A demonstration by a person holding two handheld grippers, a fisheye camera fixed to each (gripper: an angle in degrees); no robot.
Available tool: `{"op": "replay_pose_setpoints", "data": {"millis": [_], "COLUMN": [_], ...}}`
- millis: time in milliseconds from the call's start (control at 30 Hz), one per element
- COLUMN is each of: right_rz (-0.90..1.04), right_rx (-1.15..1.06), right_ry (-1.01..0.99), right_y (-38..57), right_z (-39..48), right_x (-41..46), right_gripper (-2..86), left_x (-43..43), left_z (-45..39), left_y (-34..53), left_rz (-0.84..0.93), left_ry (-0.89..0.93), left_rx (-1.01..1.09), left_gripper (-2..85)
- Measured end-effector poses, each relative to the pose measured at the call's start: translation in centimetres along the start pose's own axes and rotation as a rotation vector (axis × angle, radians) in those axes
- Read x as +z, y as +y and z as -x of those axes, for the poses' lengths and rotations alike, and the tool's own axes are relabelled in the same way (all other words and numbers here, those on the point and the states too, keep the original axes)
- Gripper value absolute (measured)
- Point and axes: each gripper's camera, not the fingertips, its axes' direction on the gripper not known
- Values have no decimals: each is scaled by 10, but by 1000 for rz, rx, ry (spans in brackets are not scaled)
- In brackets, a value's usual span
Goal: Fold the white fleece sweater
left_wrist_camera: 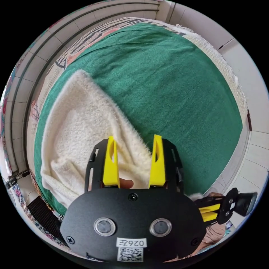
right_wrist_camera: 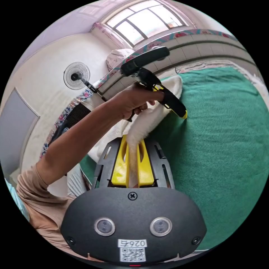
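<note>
1. My right gripper (right_wrist_camera: pixel 133 145) has its yellow jaws pinched together on a fold of the white fleece sweater (right_wrist_camera: pixel 145 123).
2. My left gripper (left_wrist_camera: pixel 134 140) is spread wide, with the sweater's edge lying between its jaws.
3. Beyond both grippers the sweater rests on a green blanket (left_wrist_camera: pixel 173 84).

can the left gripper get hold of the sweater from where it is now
Probably yes: the left gripper has its jaws open right over the white fleece sweater, nothing between them.
</note>
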Motion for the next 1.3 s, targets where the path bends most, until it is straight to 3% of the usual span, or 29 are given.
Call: {"op": "replay_pose_setpoints", "data": {"millis": [100,233,400,567,767,900,1000,1133,1300], "right_rz": [6,-35,-132,-80,92,271,465,571,419], "right_rx": [-48,-70,-152,-220,-275,-279,-274,-352,-509], "right_ry": [27,-17,-201,-322,-324,-255,-377,-469,-161], "right_y": [-6,-18,-45,-71,-88,-80,-71,-70,-72], "right_z": [23,45,113,200,307,342,355,380,390], "right_x": [8,14,34,101,234,342,397,402,349], "right_gripper": [-6,-6,-5,-3,4,47,84,92,46], "left_x": [-13,-46,-98,-96,-18,99,172,180,102], "left_z": [19,68,180,281,394,454,483,493,417], "left_y": [17,65,198,347,510,579,618,674,706], "left_rz": [-47,-200,-491,-677,-791,-705,-671,-779,-993], "left_ry": [-60,123,399,542,638,659,784,780,531], "left_rx": [-4,-18,-61,-123,-275,-457,-591,-658,-465], "left_gripper": [37,25,20,20,25,43,69,70,-3]}}
